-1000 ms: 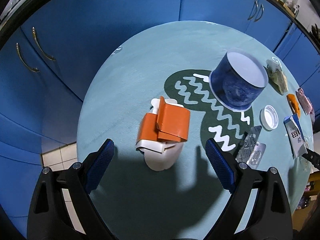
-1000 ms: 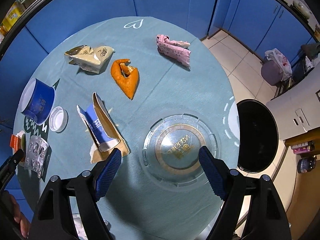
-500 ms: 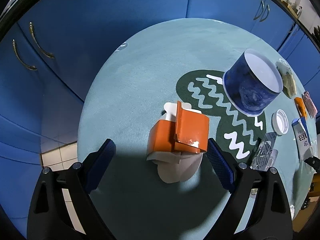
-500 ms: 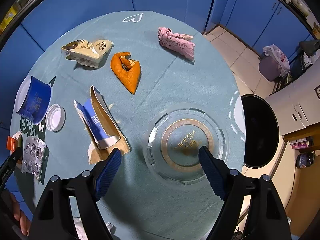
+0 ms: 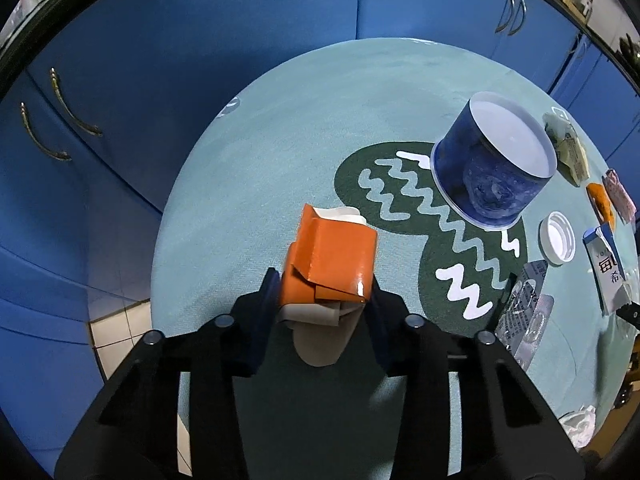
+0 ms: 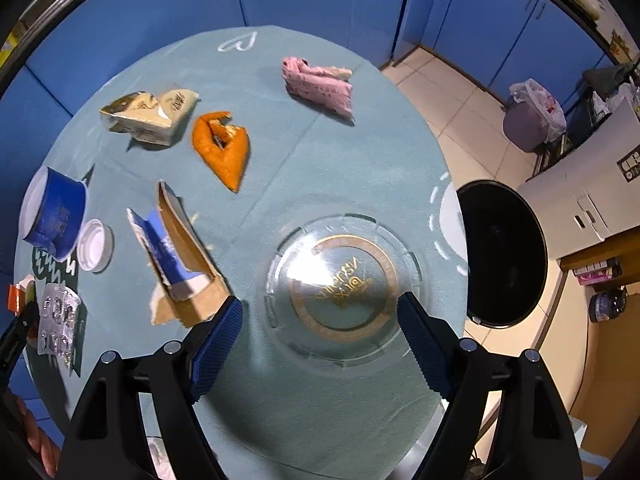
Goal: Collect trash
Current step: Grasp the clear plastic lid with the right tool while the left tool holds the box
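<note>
Left wrist view: the left hand-held gripper [image 5: 325, 300] is closed on an orange carton [image 5: 332, 256], a crushed box with glossy orange faces, a folded flap and a pale inner lining poking out at both ends. It sits between the blue pads at the near edge of the round teal counter [image 5: 280, 128]. Half a second ago the fingers stood wide on either side of the carton; now they press its sides. Further right stand a blue tub [image 5: 494, 164], a white cap [image 5: 557, 237] and a blister pack [image 5: 526, 312].

In the right wrist view, the right hand-held gripper [image 6: 320, 334] is spread wide and holds nothing, hovering over a clear plastic lid [image 6: 342, 292] lying flat on the counter. It sits closer to the lid than before. Beyond lie a torn blue carton [image 6: 172, 256], an orange wrapper [image 6: 222, 148], a beige packet [image 6: 150, 116] and a pink wrapper [image 6: 320, 88].
</note>
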A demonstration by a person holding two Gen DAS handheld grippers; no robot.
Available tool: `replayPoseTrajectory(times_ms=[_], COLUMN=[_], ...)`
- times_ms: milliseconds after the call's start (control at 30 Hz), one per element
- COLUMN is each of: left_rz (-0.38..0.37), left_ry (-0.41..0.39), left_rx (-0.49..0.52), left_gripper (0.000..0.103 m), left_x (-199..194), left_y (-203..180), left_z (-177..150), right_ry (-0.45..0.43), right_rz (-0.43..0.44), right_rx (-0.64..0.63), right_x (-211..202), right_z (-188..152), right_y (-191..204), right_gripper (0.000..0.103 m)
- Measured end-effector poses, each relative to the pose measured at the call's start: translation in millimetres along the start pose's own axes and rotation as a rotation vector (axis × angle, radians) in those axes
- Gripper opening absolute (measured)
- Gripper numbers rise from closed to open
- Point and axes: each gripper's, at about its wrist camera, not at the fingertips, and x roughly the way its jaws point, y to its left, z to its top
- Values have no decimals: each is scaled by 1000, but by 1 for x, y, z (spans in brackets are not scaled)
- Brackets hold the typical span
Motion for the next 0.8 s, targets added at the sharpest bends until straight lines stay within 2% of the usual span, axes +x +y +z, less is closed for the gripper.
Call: replayPoseTrajectory(times_ms=[400, 633, 800], left_rz=[18, 9, -2], left_ry=[-21, -27, -25], left_rx=[-26, -26, -22], left_gripper=[38, 37, 37], left_x=[-12, -20, -23], left_y=[-3, -8, -12], left_z=[-2, -4, -6], right_ry=[-23, -76, -47], right_rz=[-23, -49, -29], right_rx=[38, 11, 35], right_x=[-5, -16, -13], right_z=[4, 2, 4], right_y=[-14, -15, -27], right_gripper=[78, 78, 78])
